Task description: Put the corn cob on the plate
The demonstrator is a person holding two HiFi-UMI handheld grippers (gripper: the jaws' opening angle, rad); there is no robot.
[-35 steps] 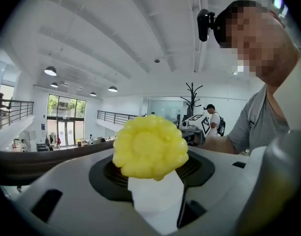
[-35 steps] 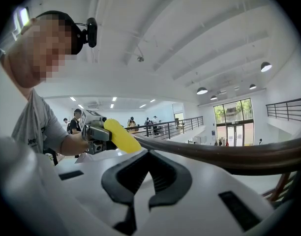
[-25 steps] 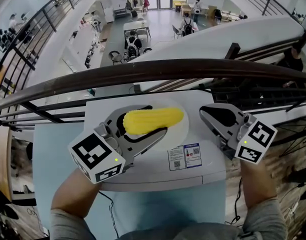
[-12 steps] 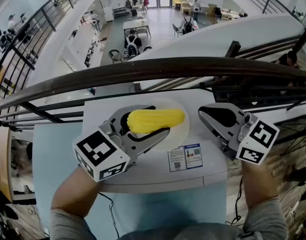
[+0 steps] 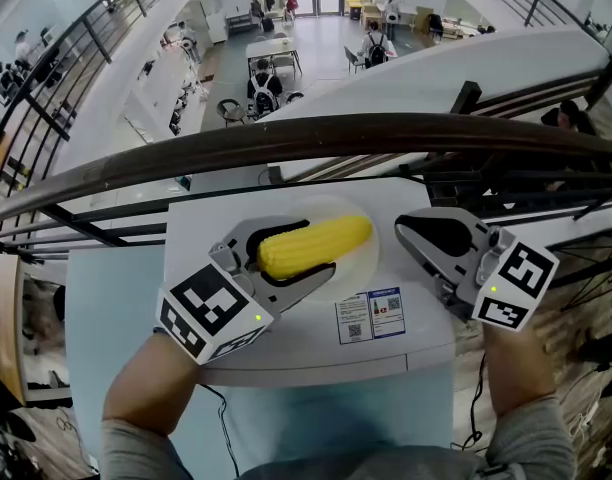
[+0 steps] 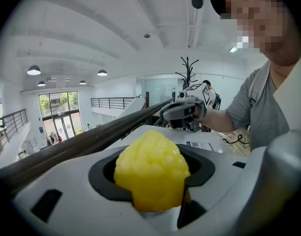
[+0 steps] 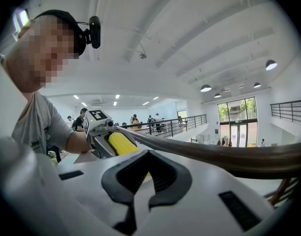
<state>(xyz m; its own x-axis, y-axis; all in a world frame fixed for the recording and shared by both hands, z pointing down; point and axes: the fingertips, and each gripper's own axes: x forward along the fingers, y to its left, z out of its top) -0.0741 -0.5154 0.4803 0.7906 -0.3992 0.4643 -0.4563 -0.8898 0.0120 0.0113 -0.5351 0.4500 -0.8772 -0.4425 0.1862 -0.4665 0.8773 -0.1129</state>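
Since a second ago the left gripper (image 5: 306,251) has dipped and tilted, bringing the corn cob (image 5: 338,235) lower over the plate (image 5: 360,266); the right gripper (image 5: 404,234) has not shifted.

From the head view, the white bench (image 5: 306,356) stands hard against a dark handrail (image 5: 286,140), with a light blue surface under it. The pale plate sits near the middle of the bench, and a printed label (image 5: 370,314) lies just beside it. The cob is held slantwise above the plate; I cannot tell whether it touches. Past the rail, an atrium floor far below holds tables, chairs and seated people.

In the left gripper view, the jaws are clamped on the cob, which points end-on at the camera. The bench and the other gripper lie beyond, under a white ceiling with round lamps, and glass doors stand far off.

In the right gripper view, the jaws are pressed together with nothing between them. The cob-bearing gripper is across the bench, the rail runs off to the right, and people stand in the distance.
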